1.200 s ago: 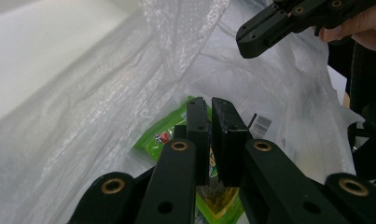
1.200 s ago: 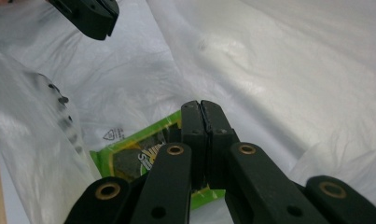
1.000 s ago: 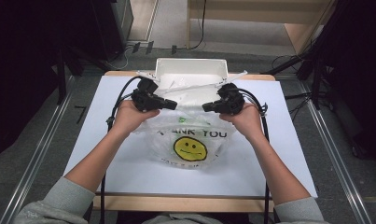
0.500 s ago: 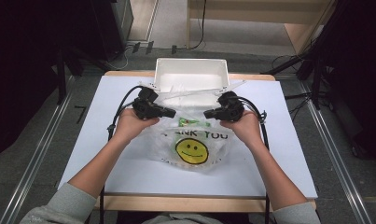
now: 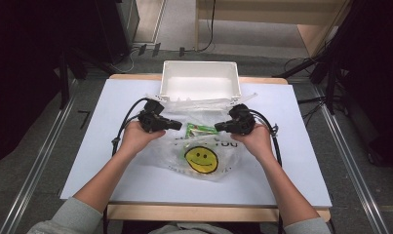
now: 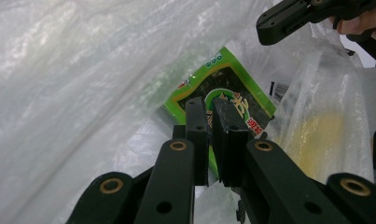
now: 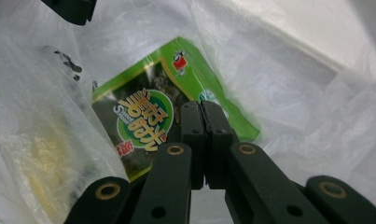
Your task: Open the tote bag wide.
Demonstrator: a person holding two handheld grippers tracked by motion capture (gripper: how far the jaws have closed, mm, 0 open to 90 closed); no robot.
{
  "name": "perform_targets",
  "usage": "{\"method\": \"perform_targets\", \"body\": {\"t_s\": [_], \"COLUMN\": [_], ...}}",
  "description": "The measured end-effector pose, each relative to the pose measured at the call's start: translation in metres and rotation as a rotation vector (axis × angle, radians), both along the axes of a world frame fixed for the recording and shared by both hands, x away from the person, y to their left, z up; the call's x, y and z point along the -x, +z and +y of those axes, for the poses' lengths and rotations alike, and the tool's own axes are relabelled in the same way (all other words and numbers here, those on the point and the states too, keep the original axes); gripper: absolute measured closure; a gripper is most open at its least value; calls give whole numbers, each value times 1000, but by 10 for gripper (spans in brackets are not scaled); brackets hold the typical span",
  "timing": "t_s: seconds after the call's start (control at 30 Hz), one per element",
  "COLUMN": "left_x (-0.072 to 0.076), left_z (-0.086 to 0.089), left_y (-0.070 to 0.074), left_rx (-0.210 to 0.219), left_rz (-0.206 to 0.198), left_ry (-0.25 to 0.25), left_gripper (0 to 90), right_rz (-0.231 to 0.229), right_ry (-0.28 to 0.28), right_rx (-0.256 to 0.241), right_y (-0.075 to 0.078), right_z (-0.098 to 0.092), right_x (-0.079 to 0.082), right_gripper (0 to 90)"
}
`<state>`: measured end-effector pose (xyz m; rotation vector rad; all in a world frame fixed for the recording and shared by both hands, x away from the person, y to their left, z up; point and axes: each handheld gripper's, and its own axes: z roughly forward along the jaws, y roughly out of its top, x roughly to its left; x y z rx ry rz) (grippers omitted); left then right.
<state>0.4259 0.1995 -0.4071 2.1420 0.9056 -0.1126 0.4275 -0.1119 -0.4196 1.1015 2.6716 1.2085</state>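
A clear plastic bag [image 5: 202, 159] with a yellow smiley face lies on the white table, its mouth toward the far side. My left gripper [image 5: 178, 125] is shut on the left edge of the bag's mouth. My right gripper [image 5: 218, 127] is shut on the right edge. A green seaweed packet [image 5: 200, 130] lies inside the bag between them. In the left gripper view the closed left gripper [image 6: 209, 105] points at the packet [image 6: 225, 79], with the right gripper [image 6: 288, 18] at top right. In the right gripper view the right gripper [image 7: 203, 108] covers part of the packet [image 7: 143, 116].
An empty white bin [image 5: 200, 64] stands at the table's far edge, just beyond the bag. The white tabletop [image 5: 306, 161] has bare room to the left and right of the hands. Black cables trail from both grippers. Dark stands and floor surround the table.
Both grippers have drawn back toward the person, away from the bin, and pulled the bag's mouth with them. The packet now shows between them.
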Motion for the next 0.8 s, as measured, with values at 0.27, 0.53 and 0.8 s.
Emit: {"method": "perform_targets", "body": {"t_s": [0.27,0.53,0.8], "left_x": [4,7,10], "left_z": [5,7,13], "left_y": [-16,-29,-37], "left_rx": [3,-22,-22], "left_rz": [15,13,1], "left_ry": [27,48,95], "left_gripper": [862,860,857], "right_rz": [20,17,34], "right_ry": [-22,-51,-89], "right_rx": [17,38,61], "right_y": [-17,-28,-36], "right_z": [-6,-15,-22], "right_x": [3,9,13], "right_gripper": [900,900,900]}}
